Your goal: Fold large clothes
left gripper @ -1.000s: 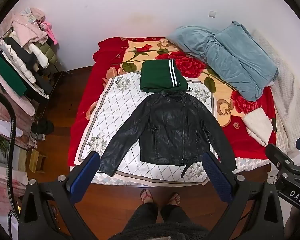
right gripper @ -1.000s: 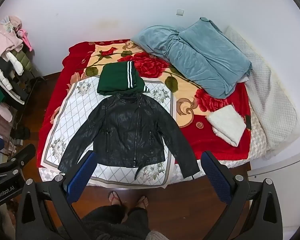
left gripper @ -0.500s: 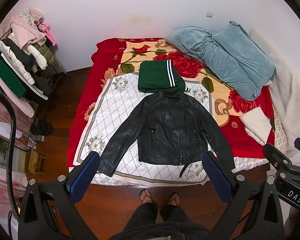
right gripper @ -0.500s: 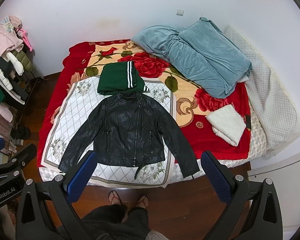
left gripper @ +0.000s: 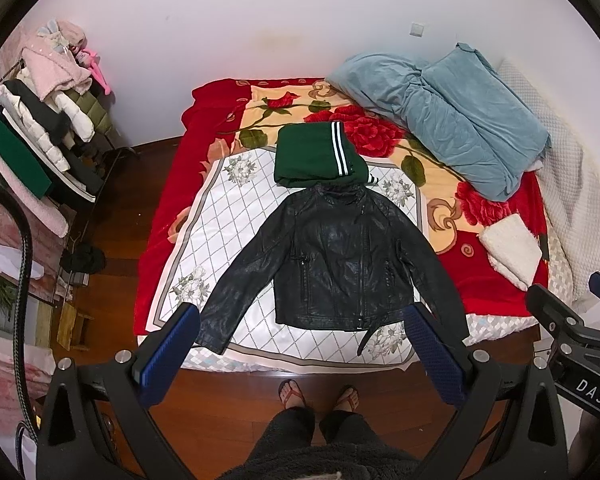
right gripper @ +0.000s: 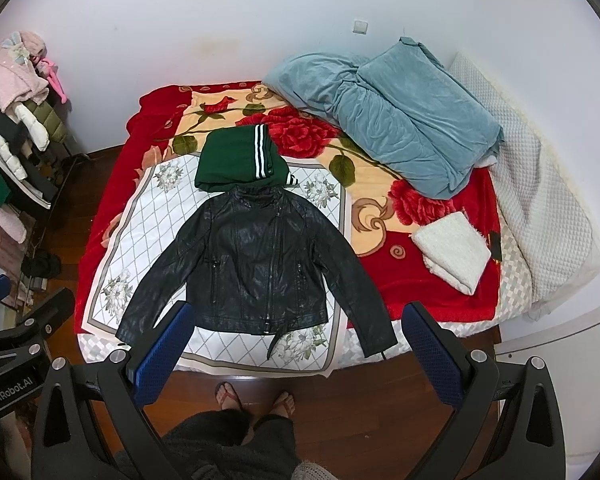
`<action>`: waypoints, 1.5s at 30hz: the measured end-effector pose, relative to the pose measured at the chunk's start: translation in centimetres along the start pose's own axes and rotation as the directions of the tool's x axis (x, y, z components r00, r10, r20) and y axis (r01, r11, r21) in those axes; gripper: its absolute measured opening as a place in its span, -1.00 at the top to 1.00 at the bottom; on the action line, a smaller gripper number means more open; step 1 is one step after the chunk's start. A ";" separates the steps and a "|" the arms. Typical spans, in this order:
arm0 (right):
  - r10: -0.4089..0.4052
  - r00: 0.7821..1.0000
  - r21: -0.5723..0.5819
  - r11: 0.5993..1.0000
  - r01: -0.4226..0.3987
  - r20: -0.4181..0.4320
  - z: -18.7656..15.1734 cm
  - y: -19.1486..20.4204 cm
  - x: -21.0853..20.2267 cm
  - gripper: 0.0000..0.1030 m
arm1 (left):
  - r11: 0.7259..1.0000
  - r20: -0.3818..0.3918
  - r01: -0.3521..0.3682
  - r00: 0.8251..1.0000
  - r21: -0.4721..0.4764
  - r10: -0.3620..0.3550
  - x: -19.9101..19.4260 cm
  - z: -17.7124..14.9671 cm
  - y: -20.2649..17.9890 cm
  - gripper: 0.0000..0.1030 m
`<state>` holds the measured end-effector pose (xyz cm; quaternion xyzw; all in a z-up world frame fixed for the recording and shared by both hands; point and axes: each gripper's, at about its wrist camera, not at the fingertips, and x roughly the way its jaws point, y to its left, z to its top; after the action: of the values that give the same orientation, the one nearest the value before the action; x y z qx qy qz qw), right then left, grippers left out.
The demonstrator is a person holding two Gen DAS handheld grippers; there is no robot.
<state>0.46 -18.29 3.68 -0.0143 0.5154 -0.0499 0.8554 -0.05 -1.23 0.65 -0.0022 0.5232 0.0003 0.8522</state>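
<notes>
Black leather jacket (left gripper: 340, 264) lies collar toward wall; each hand-held gripper (left gripper: 300, 356) (right gripper: 296, 352) gapes empty.

I am reading "DAS" on the right gripper (left gripper: 580, 364), lower right of my left view; "GenRobot.AI" on the left gripper (right gripper: 8, 394), lower left of my right view.

You're in a home bedroom: bed (left gripper: 500, 300) against a white wall, rose-print red blanket (left gripper: 172, 208), blue duvet (left gripper: 460, 120) bundled at the far corner. Clothes rack (left gripper: 32, 140) piled with coats on your left, wood floor (left gripper: 228, 404), wall switch (right gripper: 360, 26).
</notes>
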 end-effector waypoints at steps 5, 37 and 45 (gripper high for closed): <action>0.002 1.000 0.000 1.000 -0.002 -0.001 0.1 0.0 -0.1 -1.00 | 1.000 0.001 -0.002 1.000 0.001 0.002 0.0 0.0 0.0 -1.00; -0.001 1.000 -0.016 1.000 0.001 0.004 0.3 0.6 -0.6 -1.00 | 1.000 0.006 0.008 1.000 0.004 -0.008 -1.3 0.8 -1.3 -1.00; -0.004 1.000 -0.017 1.000 0.004 0.005 0.5 0.7 -0.7 -1.00 | 1.000 0.008 0.008 1.000 0.004 -0.008 -1.3 0.8 -1.2 -1.00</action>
<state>0.66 -17.49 4.47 -0.0228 0.5135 -0.0472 0.8565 0.06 -2.39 2.12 -0.0026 0.5199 -0.0041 0.8542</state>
